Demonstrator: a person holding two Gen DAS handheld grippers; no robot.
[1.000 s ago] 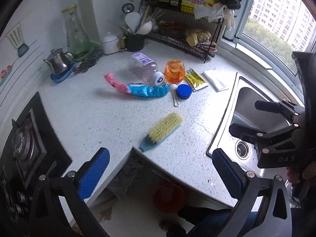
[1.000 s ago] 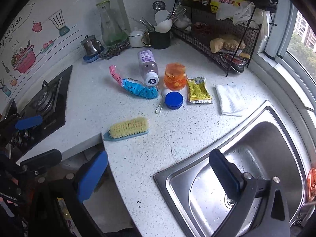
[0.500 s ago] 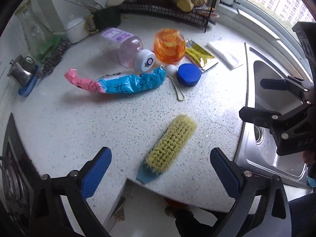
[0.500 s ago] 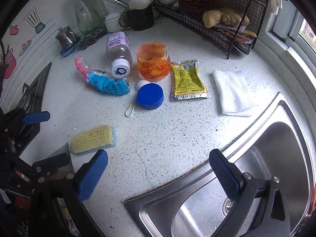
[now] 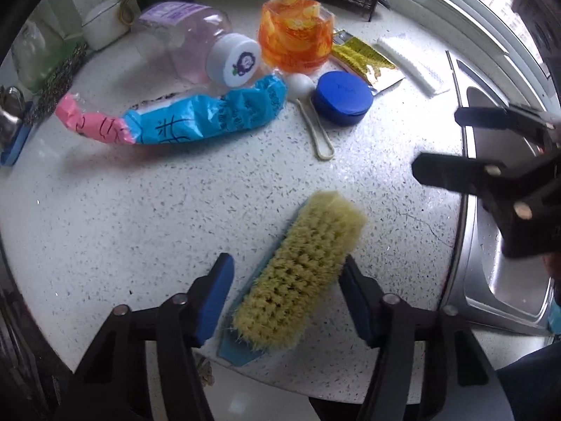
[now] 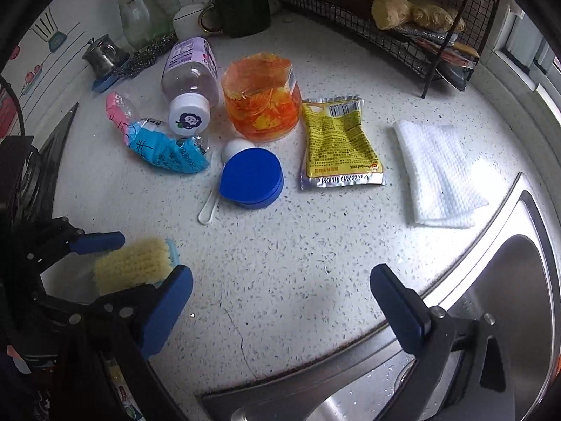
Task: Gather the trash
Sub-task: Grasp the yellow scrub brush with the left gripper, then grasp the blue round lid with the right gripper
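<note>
Straddling the scrub brush (image 5: 301,266), my left gripper (image 5: 285,298) fingers stand apart, brush's length running forward between them; right gripper (image 6: 280,301) gapes wide, farther off.

Between the blue fingers (image 5: 214,298), yellow bristles on a blue-backed brush (image 5: 301,266) are seen; the countertop (image 5: 175,210) is white, black-speckled.

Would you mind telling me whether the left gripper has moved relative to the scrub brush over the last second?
Yes. The left gripper has come forward over the countertop and now straddles the scrub brush, fingers open on either side.
</note>
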